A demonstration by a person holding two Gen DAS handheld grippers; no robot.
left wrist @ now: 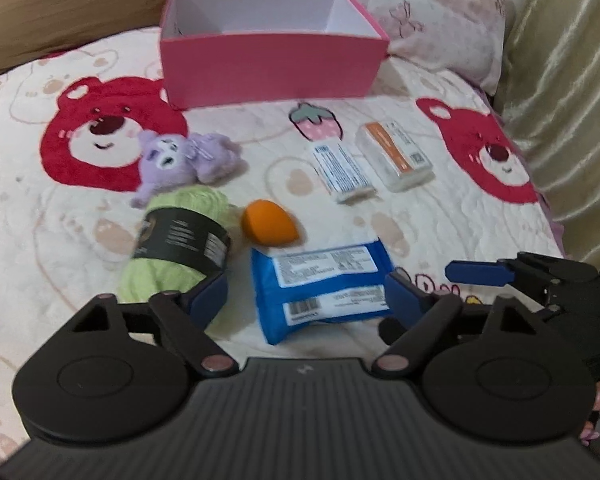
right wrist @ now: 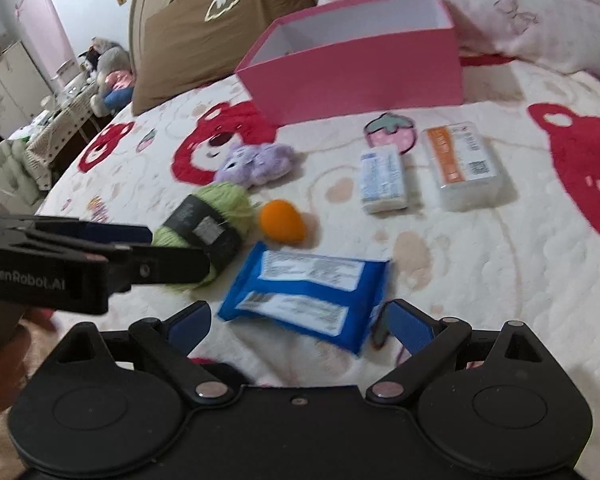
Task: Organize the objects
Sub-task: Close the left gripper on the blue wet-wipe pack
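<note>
An open pink box stands at the back of the bear-print bedspread. In front lie a purple plush, a green yarn ball with a black label, an orange egg-shaped sponge, a blue wipes packet, a small white-and-blue box and a clear box with an orange label. My left gripper is open, its fingers on either side of the blue packet and the left one against the yarn. My right gripper is open around the same blue packet from the near side.
Pillows, a brown one and a floral one, lie behind the pink box. A shiny curtain hangs at the right. Beyond the bed's left edge stand a cluttered table and stuffed toys. A gloved hand holds the right gripper.
</note>
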